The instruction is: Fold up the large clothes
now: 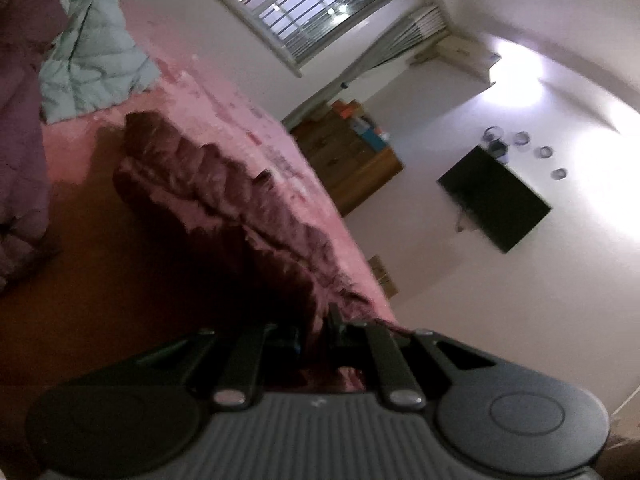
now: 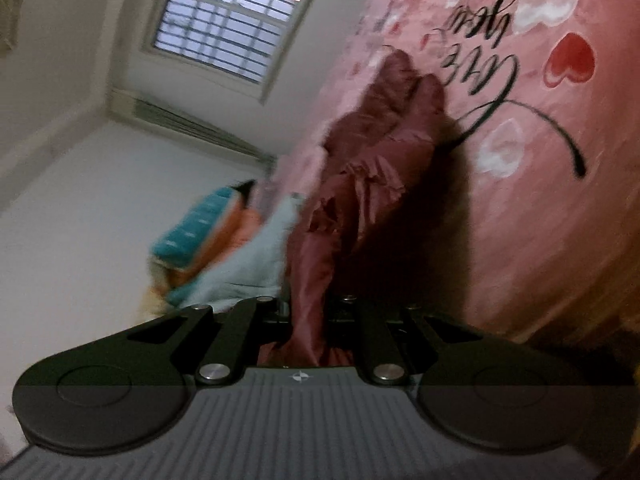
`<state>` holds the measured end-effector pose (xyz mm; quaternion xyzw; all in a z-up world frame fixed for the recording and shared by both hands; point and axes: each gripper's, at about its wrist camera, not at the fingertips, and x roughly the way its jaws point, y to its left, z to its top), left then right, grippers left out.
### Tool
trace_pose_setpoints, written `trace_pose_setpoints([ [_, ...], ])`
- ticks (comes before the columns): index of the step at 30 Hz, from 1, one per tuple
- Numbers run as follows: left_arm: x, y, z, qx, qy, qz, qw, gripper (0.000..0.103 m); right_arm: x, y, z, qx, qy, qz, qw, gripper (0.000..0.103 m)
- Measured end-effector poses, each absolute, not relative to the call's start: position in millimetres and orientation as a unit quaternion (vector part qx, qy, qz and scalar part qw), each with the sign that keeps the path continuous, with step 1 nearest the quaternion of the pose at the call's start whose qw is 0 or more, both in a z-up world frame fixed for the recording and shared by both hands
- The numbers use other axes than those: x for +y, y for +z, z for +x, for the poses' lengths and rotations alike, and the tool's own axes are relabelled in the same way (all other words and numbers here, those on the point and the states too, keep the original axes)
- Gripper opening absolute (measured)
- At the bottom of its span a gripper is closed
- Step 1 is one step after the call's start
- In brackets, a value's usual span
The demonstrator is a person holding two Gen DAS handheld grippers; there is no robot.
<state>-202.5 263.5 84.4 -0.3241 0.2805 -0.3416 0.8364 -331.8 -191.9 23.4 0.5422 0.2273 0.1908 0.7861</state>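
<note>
A dark maroon quilted garment (image 1: 224,192) lies stretched over the pink bed cover (image 1: 224,112). My left gripper (image 1: 316,328) is shut on one end of it, the cloth bunched between the jaws. In the right wrist view the same maroon garment (image 2: 372,152) runs from the bed down into my right gripper (image 2: 308,312), which is shut on its shiny cloth. Both views are tilted and blurred.
A pale green quilted jacket (image 1: 92,40) and a purple garment (image 1: 20,128) lie further up the bed. A teal and orange folded pile (image 2: 200,232) sits by the wall. A wooden cabinet (image 1: 348,156), wall-mounted screen (image 1: 496,200) and barred window (image 1: 304,4) are beyond the bed.
</note>
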Motion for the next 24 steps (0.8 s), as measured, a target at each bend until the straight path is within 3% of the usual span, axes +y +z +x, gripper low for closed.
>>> trace_pose_setpoints([
  [7,279.9,97.7,-176.5,0.259,-0.327,-0.403,0.815,0.007,-205.2,25.4,-304.7,0.166,0.216,0.630,0.727,0.012],
  [16,280.6,114.1,-89.1,0.215,-0.280,-0.420,0.836,0.007,-219.9,43.6,-207.8,0.105,0.193,0.637,0.739,0.013],
  [24,262.8,95.3,6.4,0.242,-0.214,-0.426,0.845,0.007,-227.6,18.9,-108.3,0.090,0.130,0.644,0.748,0.013],
])
